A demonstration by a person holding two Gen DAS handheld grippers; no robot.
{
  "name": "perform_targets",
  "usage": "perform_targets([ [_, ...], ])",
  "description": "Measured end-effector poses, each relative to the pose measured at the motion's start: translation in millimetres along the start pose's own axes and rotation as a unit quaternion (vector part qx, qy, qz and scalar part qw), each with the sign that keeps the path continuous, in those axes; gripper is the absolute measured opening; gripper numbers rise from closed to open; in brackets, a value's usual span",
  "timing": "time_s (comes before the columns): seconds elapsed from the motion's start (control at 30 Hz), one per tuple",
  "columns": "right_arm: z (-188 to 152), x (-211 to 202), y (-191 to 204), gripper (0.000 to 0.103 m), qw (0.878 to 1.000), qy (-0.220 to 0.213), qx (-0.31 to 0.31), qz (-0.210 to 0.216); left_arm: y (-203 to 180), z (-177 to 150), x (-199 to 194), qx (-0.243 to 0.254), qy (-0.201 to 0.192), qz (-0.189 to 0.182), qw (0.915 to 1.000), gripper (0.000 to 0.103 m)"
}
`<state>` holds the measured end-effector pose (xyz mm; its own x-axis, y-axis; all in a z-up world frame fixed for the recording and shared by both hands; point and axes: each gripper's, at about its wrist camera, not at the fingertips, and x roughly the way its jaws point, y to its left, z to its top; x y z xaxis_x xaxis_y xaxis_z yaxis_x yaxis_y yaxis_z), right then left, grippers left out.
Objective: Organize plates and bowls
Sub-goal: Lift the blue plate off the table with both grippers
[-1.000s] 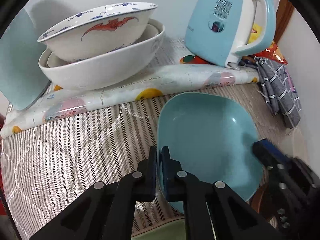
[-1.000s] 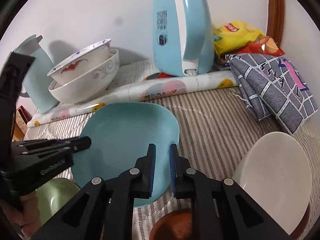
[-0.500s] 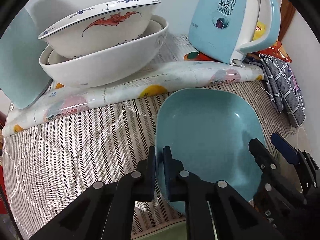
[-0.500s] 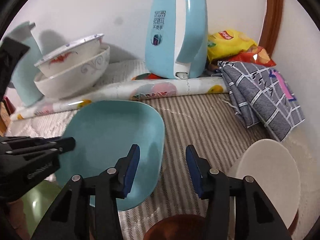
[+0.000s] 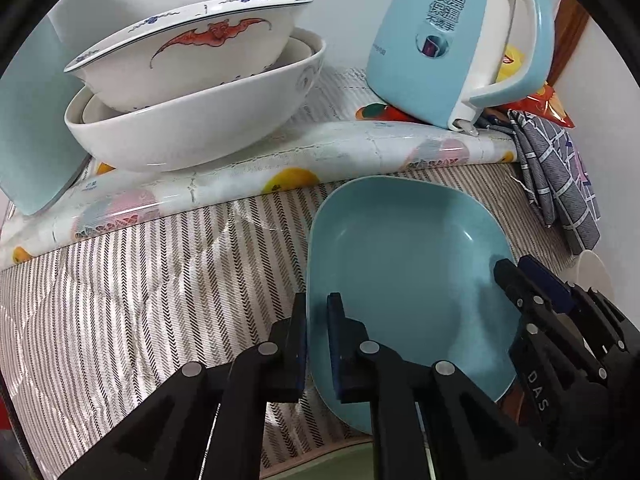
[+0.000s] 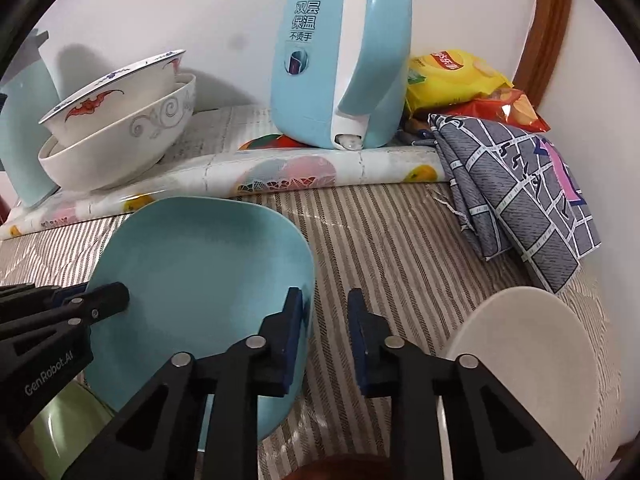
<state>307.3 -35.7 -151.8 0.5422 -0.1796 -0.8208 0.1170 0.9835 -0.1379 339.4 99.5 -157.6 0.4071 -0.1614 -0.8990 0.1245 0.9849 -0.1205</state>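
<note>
A light blue squarish plate (image 5: 404, 264) is held tilted above the striped cloth; it also shows in the right wrist view (image 6: 200, 280). My left gripper (image 5: 317, 316) is shut on its left rim. My right gripper (image 6: 324, 312) is open, its jaws standing either side of the plate's right rim without pinching it. Stacked white bowls (image 5: 192, 92), the top one with a red bat pattern, sit at the back left. A white plate (image 6: 520, 364) lies at the right. A green dish (image 6: 68, 420) and a brown dish (image 6: 340, 468) lie below the blue plate.
A light blue kettle (image 6: 340, 60) stands at the back on a rolled flowered mat (image 6: 280, 172). A folded grey checked cloth (image 6: 516, 192) and snack bags (image 6: 452, 76) lie at the back right. A blue plate (image 5: 32, 128) leans at the far left.
My right gripper has opened and now straddles the blue plate's right rim. My left gripper has kept its hold, and the plate has moved slightly toward the back.
</note>
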Motion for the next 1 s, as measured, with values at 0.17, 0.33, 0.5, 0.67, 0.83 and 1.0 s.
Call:
perform_targets([
  [0.17, -3.9, -10.5, -1.5, 0.005, 1.000, -0.008, 0.007, 0.018, -5.4, -0.1, -5.6, 0.009, -0.010, 0.004, 0.9999, 0.007],
  [0.33, -3.8, -8.8, -1.0, 0.007, 1.000, -0.007, 0.004, 0.008, 0.2, -0.3, -2.3, 0.001, 0.000, -0.005, 1.0000, 0.008],
  [0.5, 3.4, -8.4, 8.8, 0.022, 1.000, -0.004, -0.012, 0.003, 11.8, 1.4, -7.8, -0.003, -0.008, 0.021, 0.9998, 0.008],
  [0.67, 4.5, 0.5, 22.3, 0.029, 1.000, 0.012, -0.023, 0.014, 23.9, 3.0, -3.9, -0.013, 0.005, 0.018, 0.9997, 0.011],
  [0.83, 3.3, 11.1, 22.7, 0.008, 0.999, 0.024, -0.010, 0.041, 23.4, 1.7, -1.1, -0.015, 0.009, 0.013, 0.9998, 0.014],
  [1.0, 1.1, 4.6, 19.5, 0.006, 0.999, 0.008, 0.001, 0.039, 21.8, 1.6, -7.1, -0.015, -0.005, 0.004, 0.9999, 0.011],
])
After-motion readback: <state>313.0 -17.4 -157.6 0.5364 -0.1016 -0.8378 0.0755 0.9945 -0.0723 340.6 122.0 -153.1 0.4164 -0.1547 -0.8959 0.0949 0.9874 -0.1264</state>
